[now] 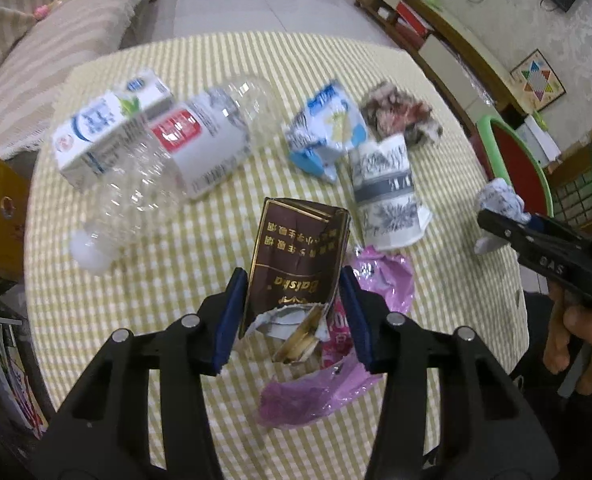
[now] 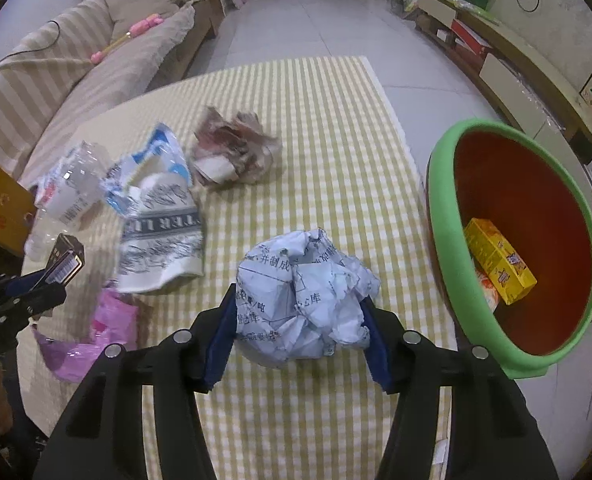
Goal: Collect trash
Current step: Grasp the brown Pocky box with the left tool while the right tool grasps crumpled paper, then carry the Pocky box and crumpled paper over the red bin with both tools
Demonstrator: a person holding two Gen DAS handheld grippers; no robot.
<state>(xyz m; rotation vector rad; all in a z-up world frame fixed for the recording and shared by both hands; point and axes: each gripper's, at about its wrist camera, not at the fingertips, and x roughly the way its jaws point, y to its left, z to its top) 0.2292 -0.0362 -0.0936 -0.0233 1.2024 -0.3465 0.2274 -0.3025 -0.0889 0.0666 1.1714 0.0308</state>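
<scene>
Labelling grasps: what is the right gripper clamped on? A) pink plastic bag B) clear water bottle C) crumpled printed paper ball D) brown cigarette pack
C: in the right wrist view the right gripper has its blue pads pressed on both sides of the crumpled printed paper ball.

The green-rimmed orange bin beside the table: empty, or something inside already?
Not empty. The green-rimmed orange bin holds a yellow cardboard box, with something orange beside it.

A striped sofa (image 2: 96, 76) fills the upper left, a pink toy (image 2: 126, 38) on it; a star-patterned game board (image 1: 537, 85) leans far right.
</scene>
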